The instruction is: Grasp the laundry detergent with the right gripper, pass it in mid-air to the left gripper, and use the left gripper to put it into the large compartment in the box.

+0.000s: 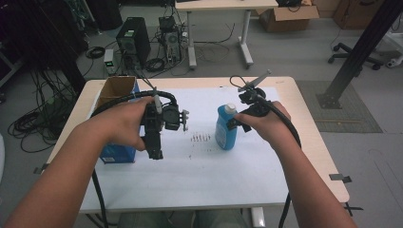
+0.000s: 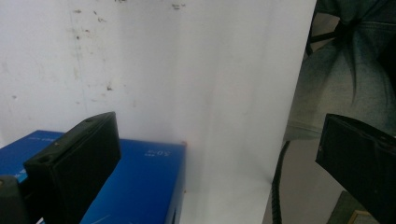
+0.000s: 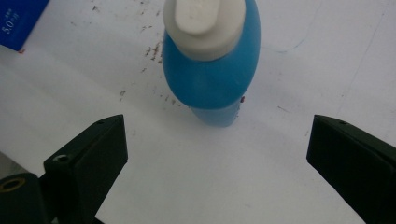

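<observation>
my right gripper (image 1: pixel 240 124) sits just beside a blue bottle (image 1: pixel 225 127), on the bottle's right in the high view. its jaws are spread wide with nothing between them; in the right gripper view the two black blocky jaws stand far apart at the bottom corners and the bottle (image 3: pixel 210 60) stands upright ahead of the gap, not touched by either. the bottle is smooth, glossy plastic with a rounded, swelling body and a flat white oval cap (image 3: pixel 205 23). i cannot tell what, if anything, is inside it.

the bottle rests on a white sheet (image 1: pixel 190 166) that covers most of a pale wooden table (image 1: pixel 313 142). the sheet is matte and carries a scatter of small dark specks (image 1: pixel 200 137) just left of the bottle; the right gripper view shows them close up as brownish flecks.

my left gripper (image 1: pixel 154 142) is held above the sheet next to a blue cardboard box (image 1: pixel 116 152), its jaws also wide apart and holding nothing. the left gripper view shows the box's (image 2: pixel 140 182) smooth printed blue face beside one jaw, plus the sheet's edge and the person's grey trousers (image 2: pixel 345 70) beyond the table's rim. the high view shows what that view misses: the box is open at the top, with a plain brown inside (image 1: pixel 116 88), and i cannot make out any contents.
</observation>
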The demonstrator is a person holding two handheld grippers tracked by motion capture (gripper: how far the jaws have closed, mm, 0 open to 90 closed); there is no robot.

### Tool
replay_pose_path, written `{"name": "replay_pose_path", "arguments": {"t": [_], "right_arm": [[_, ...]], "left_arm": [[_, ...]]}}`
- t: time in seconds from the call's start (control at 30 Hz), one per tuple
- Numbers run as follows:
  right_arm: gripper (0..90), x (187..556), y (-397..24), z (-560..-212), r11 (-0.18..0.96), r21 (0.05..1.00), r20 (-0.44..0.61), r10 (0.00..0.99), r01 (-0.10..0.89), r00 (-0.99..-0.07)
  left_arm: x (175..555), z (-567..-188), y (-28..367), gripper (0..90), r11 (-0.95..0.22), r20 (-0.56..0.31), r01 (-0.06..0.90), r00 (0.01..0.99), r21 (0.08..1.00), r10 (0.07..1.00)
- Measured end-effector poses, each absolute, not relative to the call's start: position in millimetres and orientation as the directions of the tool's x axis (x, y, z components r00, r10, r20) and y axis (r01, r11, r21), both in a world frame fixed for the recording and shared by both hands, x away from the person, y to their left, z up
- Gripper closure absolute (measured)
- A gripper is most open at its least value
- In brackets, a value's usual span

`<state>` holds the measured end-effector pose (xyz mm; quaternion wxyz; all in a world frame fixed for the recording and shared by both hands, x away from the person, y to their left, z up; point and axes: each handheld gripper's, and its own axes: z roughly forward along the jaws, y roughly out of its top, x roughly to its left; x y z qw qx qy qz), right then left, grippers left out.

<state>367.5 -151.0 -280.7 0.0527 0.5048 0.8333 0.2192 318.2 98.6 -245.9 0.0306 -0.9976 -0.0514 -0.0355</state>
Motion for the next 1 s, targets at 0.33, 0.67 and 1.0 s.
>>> {"name": "replay_pose_path", "arguments": {"t": [0.33, 0.67, 1.0], "right_arm": [[5.5, 359.9, -159.4, -303.2, 0.383, 0.482, 0.132, 0.857, 0.788, -0.498], [5.6, 355.9, -164.2, -329.3, 0.343, 0.520, 0.167, 0.857, 0.782, -0.487], [5.1, 359.9, -162.8, -352.5, 0.326, 0.524, 0.179, 0.861, 0.787, -0.476]], "left_arm": [[314.7, -251.8, 101.2, 0.2, -0.993, 0.074, 0.104, 0.992, -0.062, 0.099], [307.4, -255.1, 103.8, 0.2, -0.993, 0.076, 0.093, 0.993, -0.077, 0.087], [304.9, -254.3, 107.3, 0.2, -0.992, 0.083, 0.097, 0.992, -0.083, 0.090]]}}
